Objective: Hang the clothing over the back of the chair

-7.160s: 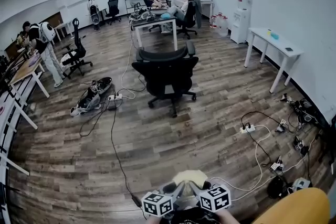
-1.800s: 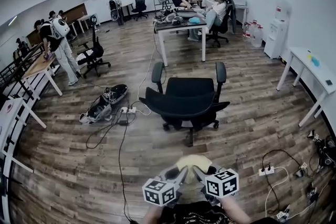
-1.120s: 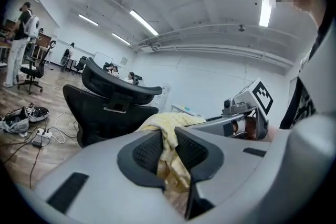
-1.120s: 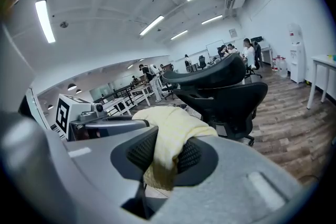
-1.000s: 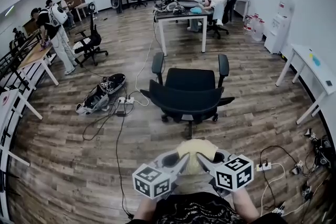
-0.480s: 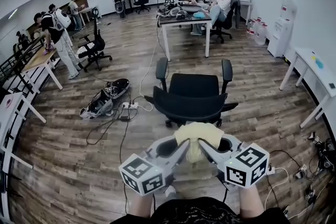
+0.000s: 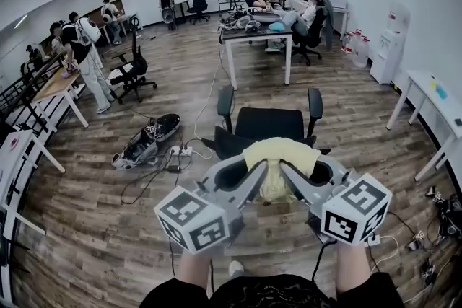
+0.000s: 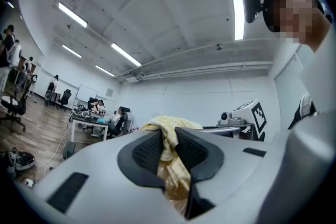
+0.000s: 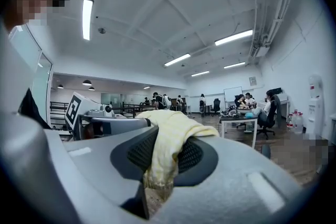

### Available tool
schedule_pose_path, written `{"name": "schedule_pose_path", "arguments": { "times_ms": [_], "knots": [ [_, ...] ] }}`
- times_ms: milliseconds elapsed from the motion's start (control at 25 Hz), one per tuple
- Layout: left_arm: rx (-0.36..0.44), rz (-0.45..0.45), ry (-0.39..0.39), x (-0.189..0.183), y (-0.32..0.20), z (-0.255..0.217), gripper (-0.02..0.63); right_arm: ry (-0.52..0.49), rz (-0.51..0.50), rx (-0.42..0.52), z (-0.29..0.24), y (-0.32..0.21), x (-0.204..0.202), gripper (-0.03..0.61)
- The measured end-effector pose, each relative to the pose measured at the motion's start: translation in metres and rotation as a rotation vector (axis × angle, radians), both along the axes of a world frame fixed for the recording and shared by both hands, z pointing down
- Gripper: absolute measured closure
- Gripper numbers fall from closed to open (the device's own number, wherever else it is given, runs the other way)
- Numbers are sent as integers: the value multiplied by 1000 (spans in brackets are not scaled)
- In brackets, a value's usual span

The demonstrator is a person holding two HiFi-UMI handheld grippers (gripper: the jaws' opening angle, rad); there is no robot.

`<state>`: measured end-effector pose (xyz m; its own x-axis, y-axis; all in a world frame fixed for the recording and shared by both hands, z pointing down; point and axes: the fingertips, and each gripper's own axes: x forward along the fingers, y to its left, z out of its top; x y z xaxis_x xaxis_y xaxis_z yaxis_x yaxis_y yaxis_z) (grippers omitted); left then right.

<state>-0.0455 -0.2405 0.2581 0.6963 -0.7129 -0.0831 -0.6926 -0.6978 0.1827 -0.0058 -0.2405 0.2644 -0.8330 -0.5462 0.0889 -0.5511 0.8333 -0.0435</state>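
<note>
Task abt halfway by the look of it: pickup done, draping not. L gripper [image 7: 254,171] and R gripper [image 7: 290,171] sit side by side at 6 o'clock in the head view, held level. Each has its jaws narrowed to a slim gap and clamped on a bunched part of the yellow garment [image 7: 279,155]. L gripper view confirms it: cloth is wedged btwn the ribbed pads [image 8: 149,150], w/ the rest spilling over the tips and hanging below. R gripper view shows the same, a fold lying over the tips and pinched inside. So the garment is up in the air btwn the two claws, not on any furniture as far as I can tell. The black office chair [image 7: 271,122] stands at 12 o'clock just beyond the cloth, armrests at 11 and 1. Its chair back [image 7: 224,146] is on the near side, mostly hidden behind the garment. Left to do, imo: carry fwd over the back's top edge, lower so cloth falls on both sides, release, pull clear. Cloth is bunched, so it may slide off unless spread.
</note>
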Motion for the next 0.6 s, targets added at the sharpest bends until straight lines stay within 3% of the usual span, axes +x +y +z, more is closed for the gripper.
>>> {"name": "schedule_pose_path", "arguments": {
  "times_ms": [360, 600],
  "knots": [
    [92, -3, 30, -13, -27, -61, 546, -72, -19, 97, -60, -27, -12, 503],
    [113, 11, 26, -19, -55, -85, 546, -55, -11, 136, -85, -54, -18, 503]
  ]
}}
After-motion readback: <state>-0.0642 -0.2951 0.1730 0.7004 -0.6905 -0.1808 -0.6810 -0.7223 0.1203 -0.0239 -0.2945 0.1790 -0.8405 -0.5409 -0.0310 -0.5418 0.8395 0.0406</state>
